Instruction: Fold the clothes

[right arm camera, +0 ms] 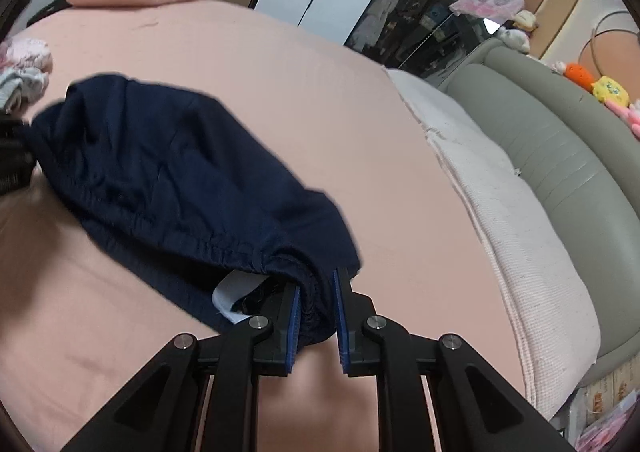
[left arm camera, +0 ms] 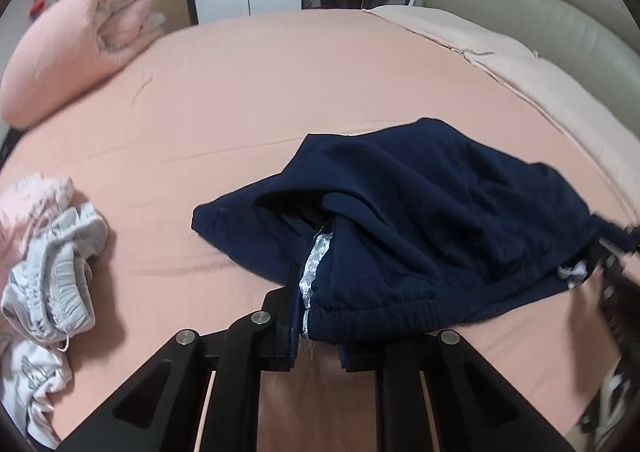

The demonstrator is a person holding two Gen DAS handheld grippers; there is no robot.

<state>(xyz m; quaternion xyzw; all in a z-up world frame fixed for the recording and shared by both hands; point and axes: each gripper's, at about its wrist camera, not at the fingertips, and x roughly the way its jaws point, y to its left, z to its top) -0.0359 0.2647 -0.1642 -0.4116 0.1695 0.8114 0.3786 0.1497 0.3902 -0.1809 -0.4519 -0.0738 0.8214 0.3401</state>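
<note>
A pair of navy shorts (left arm camera: 432,220) with a silver side stripe and an elastic waistband lies on the pink bed sheet (left arm camera: 240,100). My left gripper (left arm camera: 316,316) is shut on the waistband's left end by the stripe. My right gripper (right arm camera: 316,312) is shut on the waistband's other end, where a white label shows; the shorts (right arm camera: 160,168) stretch away to the left in that view. The right gripper also shows blurred at the right edge of the left wrist view (left arm camera: 612,264).
A pile of grey and pink clothes (left arm camera: 44,260) lies at the left. A rolled pink blanket (left arm camera: 84,32) sits at the far left. A pale quilt (right arm camera: 508,208) and a grey padded headboard (right arm camera: 560,148) run along the right.
</note>
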